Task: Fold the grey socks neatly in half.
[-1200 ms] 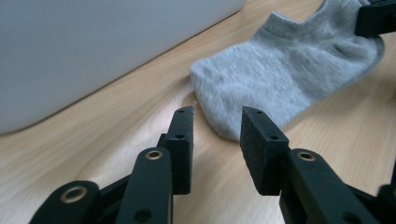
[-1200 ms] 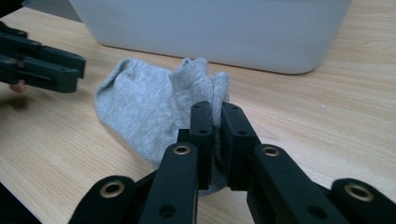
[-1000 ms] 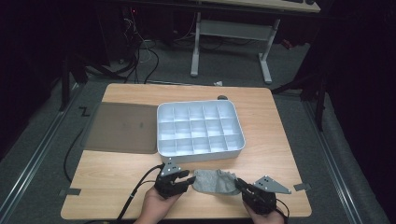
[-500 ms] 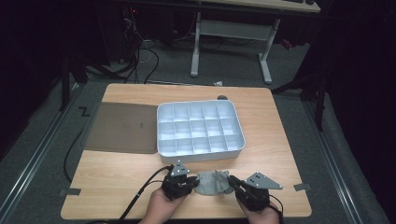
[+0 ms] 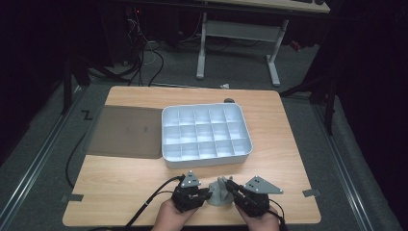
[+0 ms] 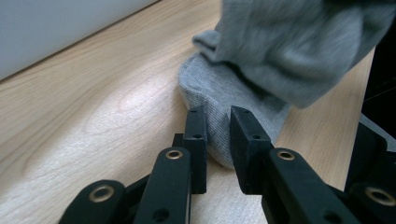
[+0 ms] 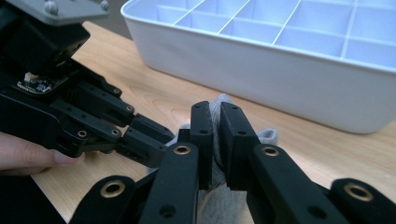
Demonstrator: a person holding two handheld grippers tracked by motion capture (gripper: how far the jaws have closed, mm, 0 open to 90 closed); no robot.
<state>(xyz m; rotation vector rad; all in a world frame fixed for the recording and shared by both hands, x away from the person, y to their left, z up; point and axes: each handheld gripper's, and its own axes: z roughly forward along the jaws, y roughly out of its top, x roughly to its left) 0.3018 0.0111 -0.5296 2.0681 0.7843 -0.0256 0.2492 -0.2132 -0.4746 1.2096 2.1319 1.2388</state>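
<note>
At 12 o'clock from the two grippers, passage is blocked by the white plastic divided tray (image 5: 207, 159), standing near them. At 10 o'clock the flat dark translucent lid (image 5: 126, 131) lies low beside the tray. Bare light wooden worktop (image 5: 106, 185) is left free at 9 o'clock and at 3 o'clock.

Grey sock (image 6: 280, 51): upper fold blurred, cut by top edge; tabletop-side underside hidden. Small dark item (image 5: 229, 101), tabletop far edge: unidentifiable.
</note>
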